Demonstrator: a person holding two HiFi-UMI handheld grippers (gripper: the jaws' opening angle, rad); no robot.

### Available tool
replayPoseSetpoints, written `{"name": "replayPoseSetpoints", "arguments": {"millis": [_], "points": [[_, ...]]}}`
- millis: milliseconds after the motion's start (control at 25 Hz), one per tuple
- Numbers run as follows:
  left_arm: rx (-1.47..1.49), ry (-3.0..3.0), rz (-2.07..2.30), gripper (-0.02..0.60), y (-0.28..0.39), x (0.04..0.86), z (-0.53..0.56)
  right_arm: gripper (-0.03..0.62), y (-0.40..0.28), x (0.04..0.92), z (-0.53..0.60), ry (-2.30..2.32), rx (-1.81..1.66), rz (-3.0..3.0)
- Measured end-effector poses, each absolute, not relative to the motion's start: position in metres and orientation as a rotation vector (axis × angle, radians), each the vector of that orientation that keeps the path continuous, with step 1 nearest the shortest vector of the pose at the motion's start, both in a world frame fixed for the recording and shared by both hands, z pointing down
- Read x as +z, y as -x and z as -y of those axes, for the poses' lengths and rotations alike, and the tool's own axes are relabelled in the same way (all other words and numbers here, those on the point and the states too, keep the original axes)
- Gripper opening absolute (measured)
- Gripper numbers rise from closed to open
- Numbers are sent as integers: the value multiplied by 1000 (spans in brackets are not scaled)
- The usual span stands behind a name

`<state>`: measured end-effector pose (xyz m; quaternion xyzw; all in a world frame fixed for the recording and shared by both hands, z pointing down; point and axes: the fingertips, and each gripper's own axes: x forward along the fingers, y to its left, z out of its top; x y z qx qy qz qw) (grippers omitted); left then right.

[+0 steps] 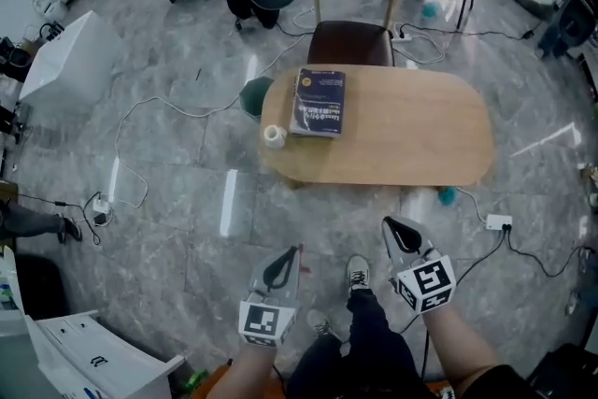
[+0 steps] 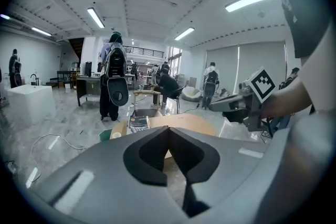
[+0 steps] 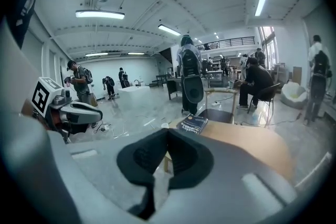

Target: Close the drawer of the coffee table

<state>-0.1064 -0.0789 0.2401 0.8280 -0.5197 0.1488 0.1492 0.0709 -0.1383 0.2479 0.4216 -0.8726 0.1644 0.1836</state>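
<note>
The oval wooden coffee table (image 1: 411, 140) stands ahead of me on the grey marble floor; from above, no drawer front shows. A dark blue book (image 1: 319, 102) and a small white roll (image 1: 274, 136) lie on its left end. My left gripper (image 1: 293, 251) and right gripper (image 1: 389, 223) hang in the air short of the table's near edge, both shut and empty. In the left gripper view the jaws (image 2: 169, 129) meet in front of the table (image 2: 197, 122) and book (image 2: 139, 123). The right gripper (image 3: 168, 131) points at the table (image 3: 252, 141) and book (image 3: 193, 124).
A wooden chair (image 1: 351, 40) with a dark seat stands behind the table, a green bin (image 1: 252, 96) at its left end. Cables and a power strip (image 1: 498, 221) lie on the floor. A white box (image 1: 70, 61) stands far left. My shoes (image 1: 357, 274) are below the grippers.
</note>
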Motion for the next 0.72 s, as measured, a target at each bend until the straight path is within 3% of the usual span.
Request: {"name": "replayPoseSetpoints", "arguments": {"millis": [320,720], "points": [[338,-2419,1404,3,98,169,-1,2,-56,165,62,-1235,463,2555],[269,-2418,1259,3,99,139,-123,2,-35,133,-77,-1152,471,2594]]}}
